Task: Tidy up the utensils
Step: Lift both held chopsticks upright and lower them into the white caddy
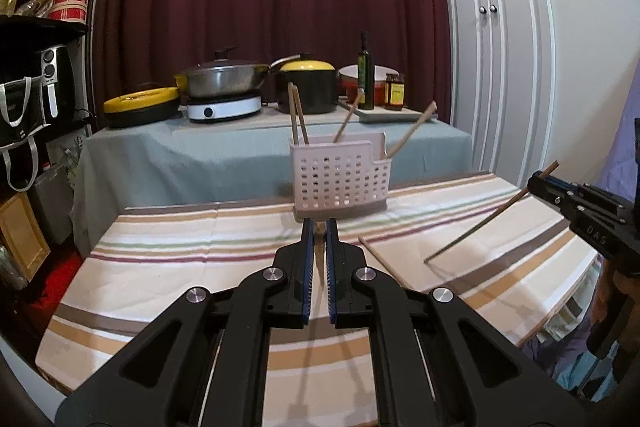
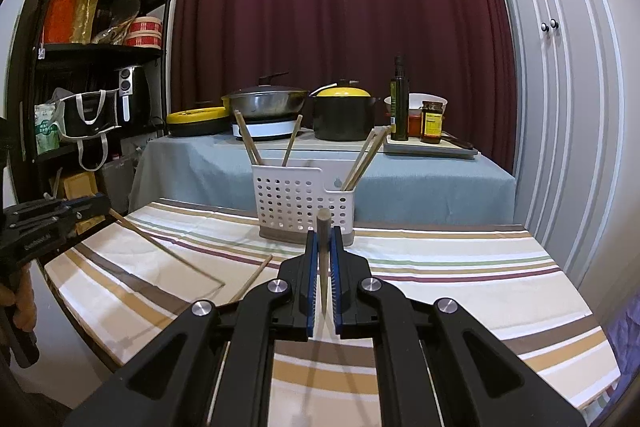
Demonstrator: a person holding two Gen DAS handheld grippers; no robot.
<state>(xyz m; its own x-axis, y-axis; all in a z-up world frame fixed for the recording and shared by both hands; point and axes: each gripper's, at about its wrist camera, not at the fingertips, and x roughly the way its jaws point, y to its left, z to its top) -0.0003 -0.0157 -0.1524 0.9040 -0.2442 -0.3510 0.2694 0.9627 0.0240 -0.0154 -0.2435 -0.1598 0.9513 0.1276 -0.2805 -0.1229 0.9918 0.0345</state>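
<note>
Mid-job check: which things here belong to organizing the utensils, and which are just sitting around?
Job:
- left gripper and right gripper, each holding a chopstick
- loose chopstick on the tablecloth
- white holder, chopsticks already inside

Lying about:
- wok
- black pot
- oil bottle
- jars

White perforated caddy (image 2: 305,205) upright on striped cloth, chopsticks (image 2: 249,143) leaning inside; one chopstick (image 2: 251,279) flat on cloth.

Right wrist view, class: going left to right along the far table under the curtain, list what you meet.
Yellow lid → wok → black pot → oil bottle → jar.
</note>
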